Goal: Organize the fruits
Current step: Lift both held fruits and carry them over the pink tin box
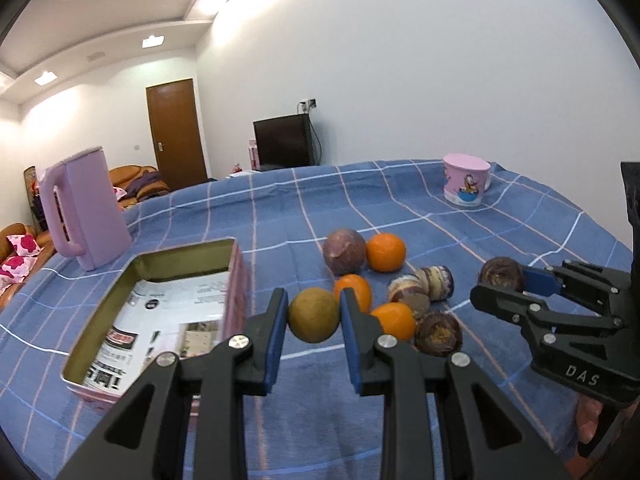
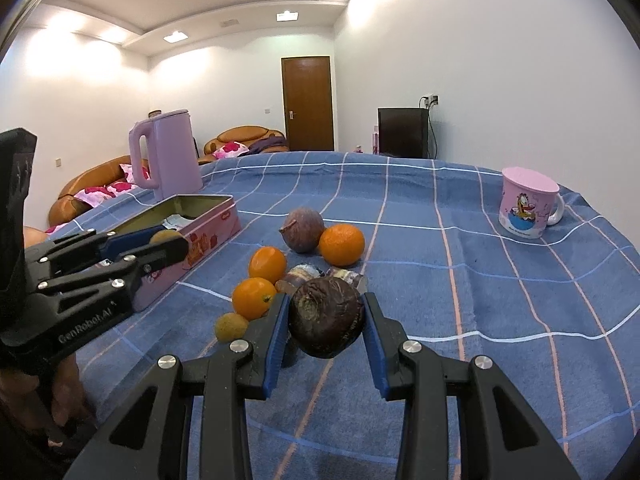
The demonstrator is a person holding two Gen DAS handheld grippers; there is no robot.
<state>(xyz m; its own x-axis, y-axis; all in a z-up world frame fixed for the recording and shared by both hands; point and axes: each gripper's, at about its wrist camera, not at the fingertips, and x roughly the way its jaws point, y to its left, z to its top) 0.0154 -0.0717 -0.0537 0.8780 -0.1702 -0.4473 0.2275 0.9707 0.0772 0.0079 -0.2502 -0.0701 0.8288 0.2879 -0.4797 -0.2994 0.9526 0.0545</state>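
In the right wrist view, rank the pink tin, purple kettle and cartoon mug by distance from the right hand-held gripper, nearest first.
From the right hand-held gripper:
1. Pink tin, left, beside the fruit.
2. Cartoon mug, far right.
3. Purple kettle, far left, behind the tin.

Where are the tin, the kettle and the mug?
tin (image 2: 208, 226), right wrist view, pink side wall
kettle (image 2: 176, 156), right wrist view, body
mug (image 2: 524, 208), right wrist view, printed side
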